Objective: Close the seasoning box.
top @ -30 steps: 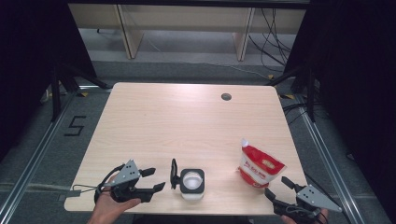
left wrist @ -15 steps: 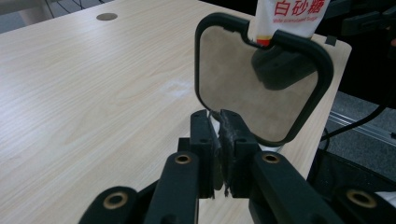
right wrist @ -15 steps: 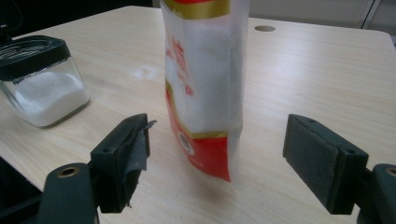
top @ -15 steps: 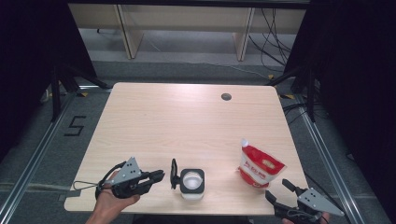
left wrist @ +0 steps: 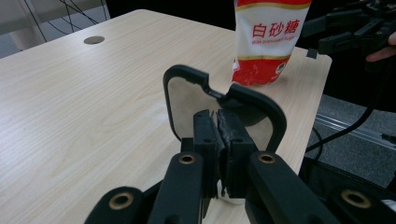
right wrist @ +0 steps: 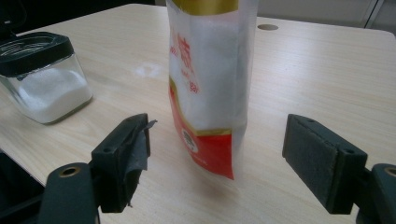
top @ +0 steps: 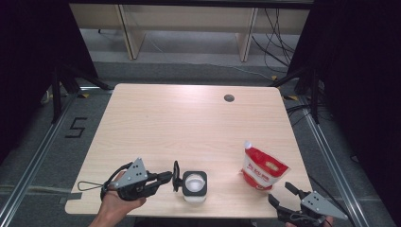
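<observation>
A: Two grippers sit at the near edge of the bench point(top: 156, 118). Where is the left gripper point(top: 168, 178) relative to the jar?

B: At the near left, held in a hand point(top: 116, 205) and pointing right. The glass jar point(top: 195, 185) stands just right of it, with white granules inside and a black lid. A black looped handle point(top: 176, 176) stands on edge between the gripper and the jar.

A: Is it holding that loop?

B: Yes. In the left gripper view the two jaws are pressed together on the near bar of the handle point(left wrist: 219, 100), and the loop rises upright beyond them.

A: And the right gripper point(top: 283, 195)?

B: At the near right corner, pointing toward the far left. Its jaws are spread wide with nothing between the pads. The sugar pouch point(top: 262, 168) stands just beyond them, not touching.

A: How does the pouch sit?

B: Upright on its red base, long axis vertical, white spout at the top leaning toward the far left. In the right gripper view the pouch point(right wrist: 210, 84) stands in line with the gap between the open jaws, beyond their tips, and the jar point(right wrist: 44, 74) is well off to the left.

A: Anything else on the bench?

B: A round cable hole point(top: 229, 98) near the far edge.
</observation>
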Demonstrator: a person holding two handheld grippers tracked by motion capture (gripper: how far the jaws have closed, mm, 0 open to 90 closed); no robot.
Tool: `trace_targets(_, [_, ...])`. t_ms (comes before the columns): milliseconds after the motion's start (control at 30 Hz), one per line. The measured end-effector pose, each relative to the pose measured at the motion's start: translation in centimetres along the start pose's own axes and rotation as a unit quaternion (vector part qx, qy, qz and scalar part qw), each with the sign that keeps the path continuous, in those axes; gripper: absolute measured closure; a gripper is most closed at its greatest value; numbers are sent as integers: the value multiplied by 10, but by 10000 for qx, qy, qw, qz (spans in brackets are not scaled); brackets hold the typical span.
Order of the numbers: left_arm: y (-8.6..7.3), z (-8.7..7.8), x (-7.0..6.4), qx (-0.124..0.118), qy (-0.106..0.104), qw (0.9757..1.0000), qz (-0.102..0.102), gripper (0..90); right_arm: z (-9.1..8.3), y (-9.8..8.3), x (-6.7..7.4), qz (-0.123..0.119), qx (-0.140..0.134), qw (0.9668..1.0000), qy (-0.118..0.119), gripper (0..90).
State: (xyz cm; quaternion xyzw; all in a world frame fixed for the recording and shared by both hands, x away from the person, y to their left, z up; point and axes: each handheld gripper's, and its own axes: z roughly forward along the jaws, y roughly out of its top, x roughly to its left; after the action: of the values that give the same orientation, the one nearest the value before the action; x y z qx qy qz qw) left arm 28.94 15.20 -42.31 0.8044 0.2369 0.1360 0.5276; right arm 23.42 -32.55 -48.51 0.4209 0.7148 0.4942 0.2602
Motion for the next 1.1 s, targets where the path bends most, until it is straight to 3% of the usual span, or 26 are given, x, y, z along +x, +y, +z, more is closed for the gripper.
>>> trace_targets(200, [4, 3, -2, 28, 56, 10000, 74, 854, -1, 0, 3, 200, 80, 9998, 14, 244])
trace_targets(267, [5, 5, -3, 15, 38, 10000, 50, 854, -1, 0, 2, 114, 62, 9999, 1, 246])
trace_targets(300, [7, 7, -2, -2, -36, 9998, 173, 854, 1, 1, 0, -10, -47, 10000, -14, 247])
trace_targets(333, [8, 8, -4, 24, -4, 10000, 96, 853, 0, 1, 0, -12, -26, 10000, 2, 247])
trace_targets(533, [12, 21, -11, 96, -195, 9996, 189, 851, 1, 1, -2, -153, -77, 9999, -6, 247])
trace_targets(600, [13, 26, -13, 159, -223, 9993, 249, 851, 1, 1, 0, -34, -35, 10000, 71, 247])
trace_targets(667, [13, 31, -15, 205, -258, 9993, 202, 851, 1, 1, -1, -141, -84, 9999, 14, 246])
trace_targets(700, [13, 32, -15, 220, -289, 9989, 294, 850, 2, 1, -1, -61, -50, 9999, 72, 247])
trace_targets(933, [10, 41, -19, 351, -355, 9984, 269, 848, 0, 1, 1, 8, 19, 10000, 58, 247])
trace_targets(967, [10, 43, -19, 376, -376, 9979, 364, 848, 1, 1, 1, 8, -25, 10000, 36, 247])
trace_targets(1000, [8, 44, -21, 366, -396, 9983, 236, 847, 1, 1, 1, -55, -35, 10000, 41, 247])
trace_targets(1100, [7, 47, -22, 439, -400, 9978, 280, 844, 1, 1, 1, -5, -24, 10000, 38, 247])
